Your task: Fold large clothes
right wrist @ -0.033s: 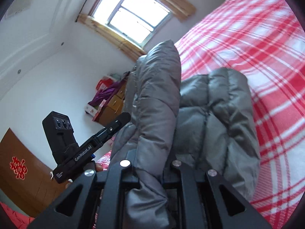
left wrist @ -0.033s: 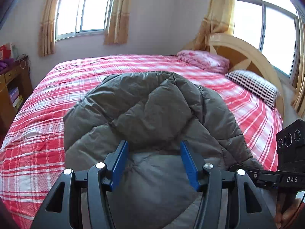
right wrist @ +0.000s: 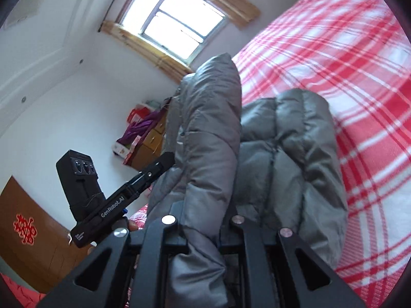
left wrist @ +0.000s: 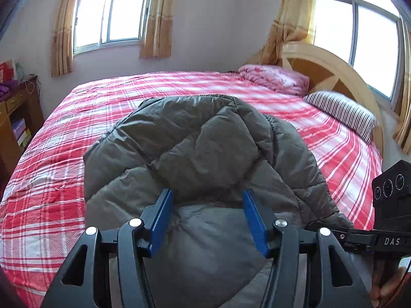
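Two claws meet one puffy grey quilted jacket [left wrist: 200, 151] heaped on the red plaid bed [left wrist: 51, 179]: the left claw [left wrist: 208, 220] gapes released above it, the right claw [right wrist: 203, 233] clenches a raised fold.

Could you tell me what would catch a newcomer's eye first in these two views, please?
The puffy grey jacket heaped in the middle of the red plaid bed stands out first. Next, a thick fold of that jacket rises upright from the right tongs, which are shut on it, while the left tongs stand open with blue pads just over the jacket. Bright windows glare behind.
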`<state>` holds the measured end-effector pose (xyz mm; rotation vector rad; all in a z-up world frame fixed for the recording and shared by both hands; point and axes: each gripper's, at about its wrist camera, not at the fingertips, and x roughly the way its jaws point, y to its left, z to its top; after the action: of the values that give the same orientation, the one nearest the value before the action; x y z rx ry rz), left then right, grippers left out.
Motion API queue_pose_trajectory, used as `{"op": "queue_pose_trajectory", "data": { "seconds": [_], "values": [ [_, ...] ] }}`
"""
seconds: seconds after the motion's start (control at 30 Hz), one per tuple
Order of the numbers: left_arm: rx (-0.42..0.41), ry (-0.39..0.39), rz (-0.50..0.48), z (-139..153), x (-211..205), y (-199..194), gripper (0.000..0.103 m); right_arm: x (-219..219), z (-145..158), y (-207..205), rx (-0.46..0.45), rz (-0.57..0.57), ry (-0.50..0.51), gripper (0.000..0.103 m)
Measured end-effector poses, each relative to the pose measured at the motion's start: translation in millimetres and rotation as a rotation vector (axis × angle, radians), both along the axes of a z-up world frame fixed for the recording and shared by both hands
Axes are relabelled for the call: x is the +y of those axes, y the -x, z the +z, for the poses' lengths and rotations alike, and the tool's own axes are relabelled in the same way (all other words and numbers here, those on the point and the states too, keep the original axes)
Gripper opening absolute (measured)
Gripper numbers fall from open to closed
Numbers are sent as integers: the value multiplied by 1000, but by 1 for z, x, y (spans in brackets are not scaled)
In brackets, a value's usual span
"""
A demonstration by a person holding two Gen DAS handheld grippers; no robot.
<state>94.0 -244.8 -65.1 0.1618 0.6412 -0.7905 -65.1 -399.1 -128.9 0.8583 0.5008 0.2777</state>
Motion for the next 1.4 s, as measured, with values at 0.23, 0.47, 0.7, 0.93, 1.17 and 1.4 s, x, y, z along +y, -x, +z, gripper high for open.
{"op": "queue_pose_trajectory", "data": {
  "seconds": [0.23,0.47,0.7,0.93,1.17,1.4],
  "values": [
    [-64,-190,33,-23,-45,11,59,-12,-43,3,135,-66,-38,16],
    [-78,-212,58,-24,-42,10,59,-7,3,13,154,-76,151,73],
    [-75,-198,67,-20,-37,11,60,-43,37,-7,134,-235,290,101],
    [-90,-114,138,-8,2,8,60,-23,9,-71,274,-51,232,58],
    [-187,-90,151,18,25,0,60,27,9,-107,83,244,-86,20],
    [-70,-106,41,-15,-18,-12,60,8,-77,-117,147,222,-488,7]
  ]
}}
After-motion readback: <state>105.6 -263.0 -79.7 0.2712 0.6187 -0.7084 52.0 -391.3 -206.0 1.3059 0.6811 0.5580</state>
